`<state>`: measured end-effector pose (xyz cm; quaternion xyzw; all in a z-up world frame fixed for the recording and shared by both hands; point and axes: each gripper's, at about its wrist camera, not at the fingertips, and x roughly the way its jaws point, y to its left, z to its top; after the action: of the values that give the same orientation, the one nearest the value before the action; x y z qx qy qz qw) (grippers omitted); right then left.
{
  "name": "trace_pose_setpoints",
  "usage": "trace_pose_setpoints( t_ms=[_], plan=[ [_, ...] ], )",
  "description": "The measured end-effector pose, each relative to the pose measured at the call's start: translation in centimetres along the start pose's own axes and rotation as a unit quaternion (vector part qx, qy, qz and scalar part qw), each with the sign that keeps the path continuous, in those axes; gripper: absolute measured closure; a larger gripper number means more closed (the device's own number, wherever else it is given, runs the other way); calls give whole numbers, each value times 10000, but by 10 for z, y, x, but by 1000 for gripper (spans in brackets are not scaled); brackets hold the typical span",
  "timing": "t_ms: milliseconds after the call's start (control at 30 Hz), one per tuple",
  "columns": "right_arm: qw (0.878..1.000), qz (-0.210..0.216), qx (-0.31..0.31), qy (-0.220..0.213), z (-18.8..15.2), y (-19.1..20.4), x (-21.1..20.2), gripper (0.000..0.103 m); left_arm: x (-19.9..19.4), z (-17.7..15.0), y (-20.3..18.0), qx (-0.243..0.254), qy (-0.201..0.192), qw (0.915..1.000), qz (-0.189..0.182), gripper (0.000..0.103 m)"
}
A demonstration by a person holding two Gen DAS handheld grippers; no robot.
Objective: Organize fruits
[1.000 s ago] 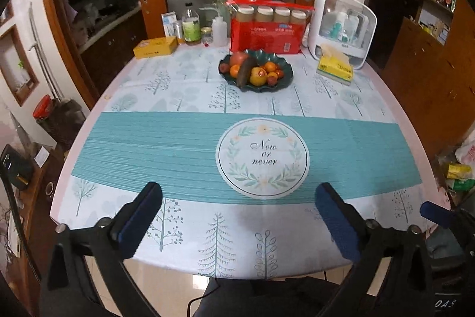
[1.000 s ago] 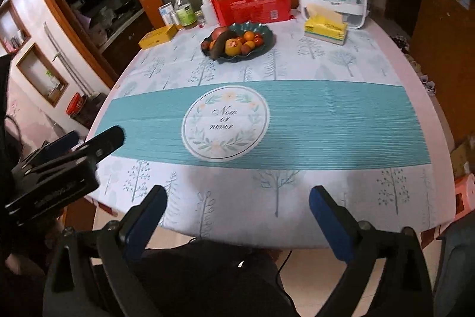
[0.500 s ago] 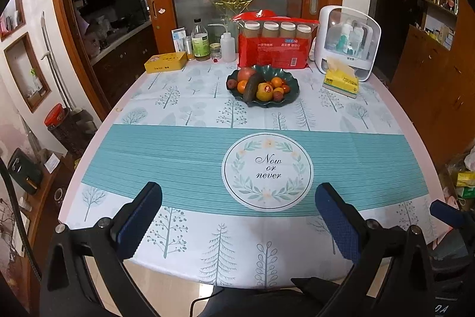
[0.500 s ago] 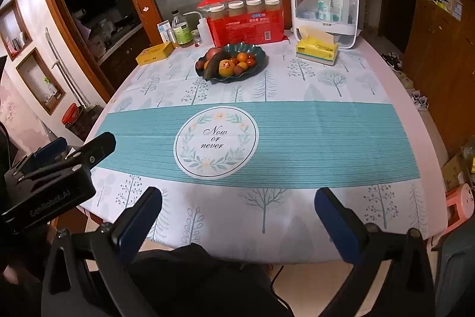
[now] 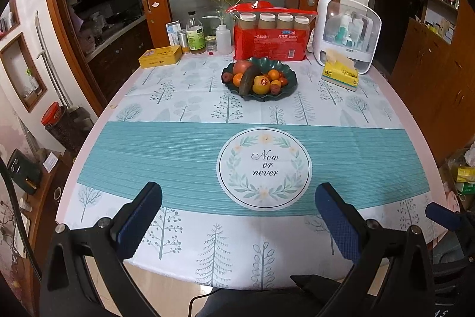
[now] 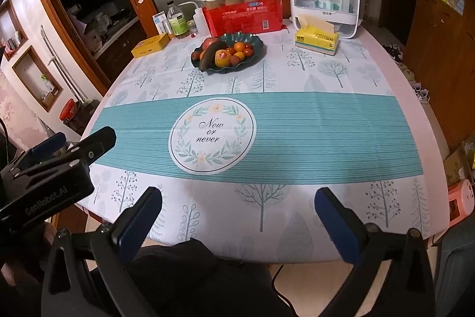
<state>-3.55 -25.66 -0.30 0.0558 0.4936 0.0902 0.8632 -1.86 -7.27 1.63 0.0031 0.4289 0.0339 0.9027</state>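
Observation:
A dark green scalloped bowl (image 5: 285, 69) (image 6: 255, 42) stands at the far middle of the table. It holds a red apple (image 5: 242, 66), a dark cucumber (image 5: 248, 80) (image 6: 210, 53), a yellow-orange fruit with a red sticker (image 5: 261, 83) (image 6: 222, 58), small oranges and small red fruits. My left gripper (image 5: 237, 216) is open and empty over the near table edge. My right gripper (image 6: 237, 217) is open and empty at the near edge, to its right. The left gripper also shows in the right wrist view (image 6: 59, 156).
Along the far edge stand a red pack of cups (image 5: 270, 40), a white cosmetics box (image 5: 347, 34), a yellow tissue pack (image 5: 340, 75), a yellow tin (image 5: 160, 57) and bottles (image 5: 196, 34). A teal-banded tablecloth (image 5: 178, 156) covers the table. Cabinets stand on both sides.
Both grippers have moved forward and risen a little, so the table and bowl sit nearer and lower in view. Both stay open and empty.

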Motion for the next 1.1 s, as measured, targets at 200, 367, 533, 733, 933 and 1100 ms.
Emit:
trace_pose_setpoints(
  t_ms=[200,367,533,733,933,1100],
  plan=[
    [10000,-12,-4,5,2,-1,3,0,3,4,-2,8,-4,10000,-13,1],
    [10000,-2,-5,8,3,-2,2,0,4,5,-2,4,-2,10000,-15,1],
    [10000,3,-18,52,6,-3,7,0,5,5,-2,11,8,10000,-14,1],
    [10000,15,-18,95,8,-2,12,0,5,6,-1,14,11,10000,-15,1],
    [10000,21,-15,96,6,-2,11,0,5,7,-1,17,10,10000,-16,1],
    [10000,19,-14,96,6,-2,11,0,5,7,-2,9,12,10000,-13,1]
  ],
)
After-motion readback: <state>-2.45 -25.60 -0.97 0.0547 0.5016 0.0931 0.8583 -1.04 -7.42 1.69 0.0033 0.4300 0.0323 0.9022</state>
